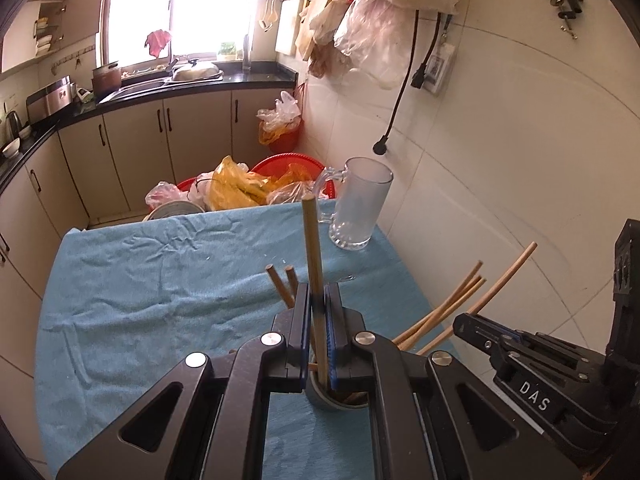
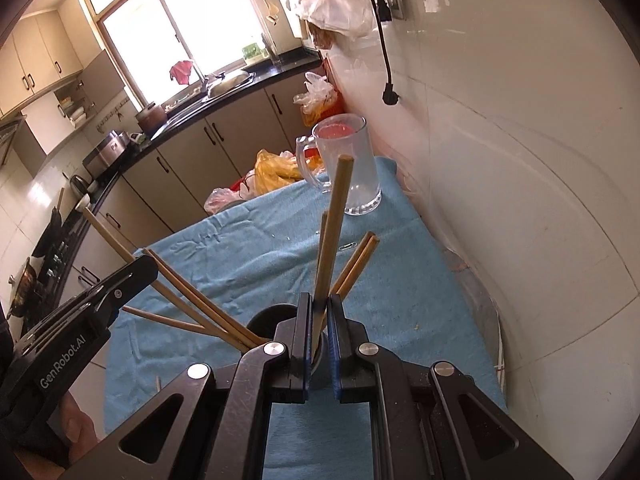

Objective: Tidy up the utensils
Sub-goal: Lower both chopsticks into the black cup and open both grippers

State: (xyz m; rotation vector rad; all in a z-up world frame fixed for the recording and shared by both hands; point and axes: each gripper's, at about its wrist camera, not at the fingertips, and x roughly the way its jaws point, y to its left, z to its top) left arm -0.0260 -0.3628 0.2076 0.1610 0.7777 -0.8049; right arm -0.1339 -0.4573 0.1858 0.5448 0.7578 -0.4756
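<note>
The left gripper [image 1: 318, 320] was seen clamped on a single chopstick [image 1: 312, 248], its jaws drawn almost fully together with only the stick's thickness between the blue pads. The right gripper [image 2: 320, 320] was closed in the same narrow way on a second chopstick [image 2: 334, 232]. Both sticks were held near their lower part and pointed steeply upward, with their lower ends reaching into a dark round holder [image 2: 264, 320] that stood on the blue cloth [image 1: 160, 280] just beneath the two tools. Several loose chopsticks [image 2: 200, 312] were already leaning out of that holder, fanned to either side.

A mishap was judged likely if either stick were released while still tilted: it could tip over the rim and roll off the cloth. The holder looked light, and it could be knocked over by a sideways push from a gripper or by the leverage of the leaning sticks. A clash between the two tools was also possible, since they worked close together over the same opening.

Farther off, a glass mug [image 1: 360, 208] stood near the wall at the table's far edge, well apart from the holder.
</note>
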